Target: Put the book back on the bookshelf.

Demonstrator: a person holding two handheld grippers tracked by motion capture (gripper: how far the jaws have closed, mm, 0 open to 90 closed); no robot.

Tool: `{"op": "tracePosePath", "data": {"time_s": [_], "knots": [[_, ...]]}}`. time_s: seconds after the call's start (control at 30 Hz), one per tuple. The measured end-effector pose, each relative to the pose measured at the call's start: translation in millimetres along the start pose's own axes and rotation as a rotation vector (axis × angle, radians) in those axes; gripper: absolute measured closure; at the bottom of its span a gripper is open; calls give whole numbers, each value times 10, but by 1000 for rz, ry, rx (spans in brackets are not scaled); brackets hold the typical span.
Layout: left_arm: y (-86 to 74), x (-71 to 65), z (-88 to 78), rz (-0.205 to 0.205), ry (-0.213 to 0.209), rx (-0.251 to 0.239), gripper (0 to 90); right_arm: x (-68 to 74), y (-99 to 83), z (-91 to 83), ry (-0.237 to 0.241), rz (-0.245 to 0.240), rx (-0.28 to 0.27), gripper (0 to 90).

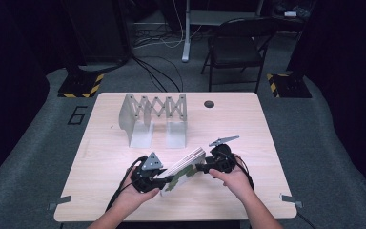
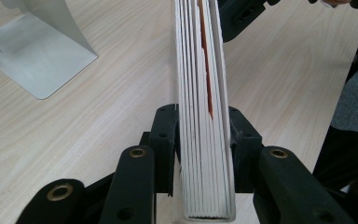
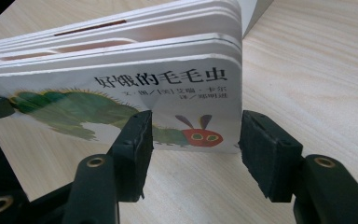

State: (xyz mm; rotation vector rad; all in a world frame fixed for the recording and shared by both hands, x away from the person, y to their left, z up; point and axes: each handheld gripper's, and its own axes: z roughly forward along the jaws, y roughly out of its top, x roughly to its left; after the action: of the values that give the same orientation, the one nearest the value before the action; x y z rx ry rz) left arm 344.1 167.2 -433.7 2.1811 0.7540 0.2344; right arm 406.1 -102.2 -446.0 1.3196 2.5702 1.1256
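Board book [image 1: 185,170]: in the high view it sits on edge and tilted, at the near middle of the table [image 1: 105,138], between the two tongs.
Left gripper [image 1: 153,180]: at the book's near-left end, closed on it.
Right gripper [image 1: 208,167]: at the book's far-right end; from this height I cannot tell whether it grips.
Book stand [image 1: 153,118]: beyond both tongs, well apart from the book.
Left gripper view, grip: the left gripper [image 2: 204,136] has its jaws pressed on both covers of the book [image 2: 204,154], whose page edges run straight away from the jaws.
Left gripper view, risk: the hold is on one short end alone, so the long free part could sag or twist out if the hand tilts.
Right gripper view, jaws: the right gripper [image 3: 195,148] stands narrowly apart, both pads in front of the cover [image 3: 168,100], not pinching it.
Right gripper view, risk: closing here could miss the thick pages and shove the book sideways against the left hold.
Right gripper view, pages: the stiff leaves [image 3: 121,35] gap slightly, so a jaw could slip between them and splay the book.
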Motion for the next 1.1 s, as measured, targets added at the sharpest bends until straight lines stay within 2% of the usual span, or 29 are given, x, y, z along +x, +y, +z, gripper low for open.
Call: {"op": "tracePosePath", "data": {"time_s": [0.03,0.07,0.1,0.23,0.33,0.4,0.73,1.1], "knots": [[6,13,0,8,-1,8,683,-2,0,0,-2,0,2,441],[5,10,10,-7,-4,1,682,-9,2,-1,-2,-4,3,441],[9,20,12,2,-2,7,679,-14,0,1,0,-7,2,441],[13,11,47,-7,8,17,664,-17,-1,7,3,-2,4,442],[29,-30,118,13,29,42,666,-22,-3,9,1,-2,1,440],[35,-37,138,6,26,45,668,-25,-3,4,2,1,7,440],[25,-22,172,-11,33,37,674,-36,-2,6,-2,4,-2,441],[19,-30,181,-2,31,33,689,-37,-1,12,3,4,5,441]]}}
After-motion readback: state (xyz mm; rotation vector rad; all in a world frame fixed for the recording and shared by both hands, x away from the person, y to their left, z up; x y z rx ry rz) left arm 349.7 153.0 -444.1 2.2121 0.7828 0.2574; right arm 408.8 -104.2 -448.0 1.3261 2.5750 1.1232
